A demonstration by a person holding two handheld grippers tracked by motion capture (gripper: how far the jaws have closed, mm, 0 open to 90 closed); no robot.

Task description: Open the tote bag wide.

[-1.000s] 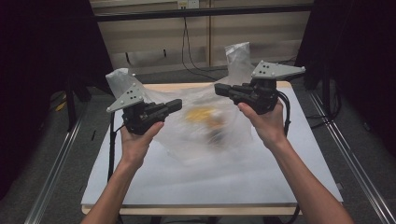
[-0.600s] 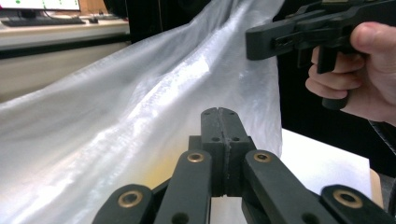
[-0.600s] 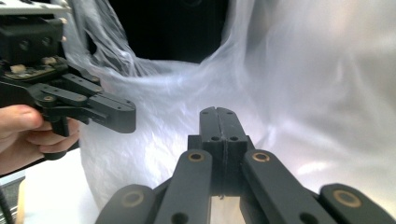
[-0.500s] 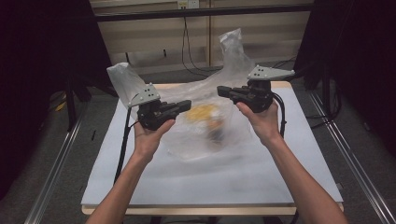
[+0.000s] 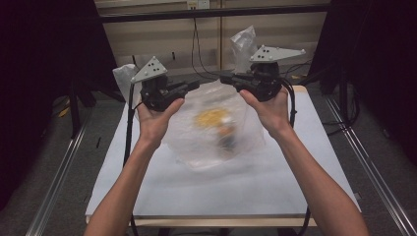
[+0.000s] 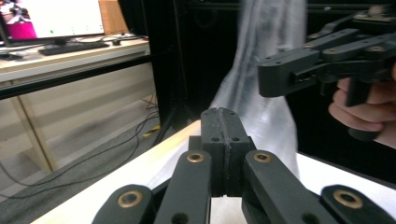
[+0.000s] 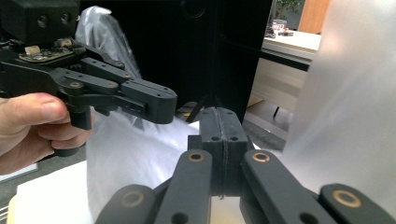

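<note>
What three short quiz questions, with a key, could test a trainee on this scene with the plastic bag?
1. True or false: both grippers have their jaws shut on the clear plastic bag.
2. Which colour is the largest item seen through the bag? A) yellow B) blue C) green
3. What covers the table under the bag?

Key:
1. True. The left gripper and the right gripper each pinch the bag's film, one at each side of its top, and the bag hangs between them.
2. A. A yellow item shows inside, blurred.
3. A white sheet.
</note>
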